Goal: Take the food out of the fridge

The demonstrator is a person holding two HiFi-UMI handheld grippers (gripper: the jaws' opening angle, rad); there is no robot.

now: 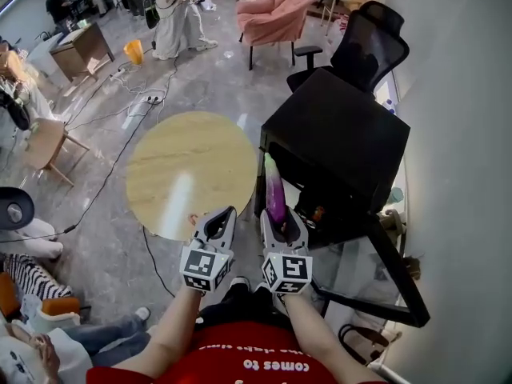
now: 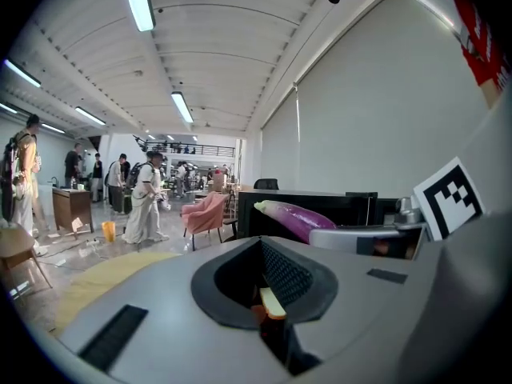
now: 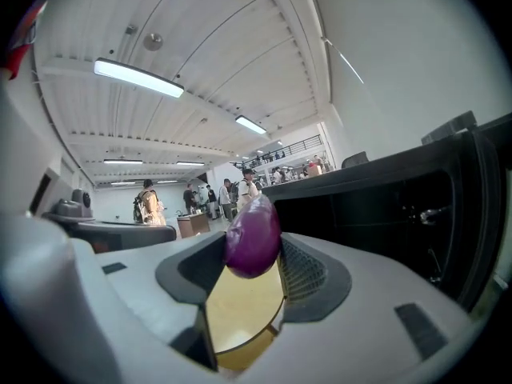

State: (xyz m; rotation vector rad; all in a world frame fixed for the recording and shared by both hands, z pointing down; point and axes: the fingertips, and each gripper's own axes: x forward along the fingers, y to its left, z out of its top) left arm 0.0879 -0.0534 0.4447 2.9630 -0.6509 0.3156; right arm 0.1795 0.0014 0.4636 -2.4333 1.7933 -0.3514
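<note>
A long purple eggplant [image 1: 274,190] with a pale green tip sticks out forward from my right gripper [image 1: 277,217], which is shut on it just in front of the small black fridge [image 1: 336,138]. In the right gripper view the eggplant [image 3: 253,242] fills the gap between the jaws of the right gripper [image 3: 254,256]. My left gripper [image 1: 219,224] is beside it to the left, over the near edge of the round wooden table [image 1: 188,170], shut and with nothing in it. From the left gripper [image 2: 266,285] view the eggplant [image 2: 298,217] shows to the right.
The fridge door [image 1: 394,274] stands open toward me at the right; something small and orange [image 1: 318,213] shows inside. A black office chair [image 1: 364,42] and a pink armchair [image 1: 272,14] stand beyond. Cables cross the floor [image 1: 120,118], and people stand far back left.
</note>
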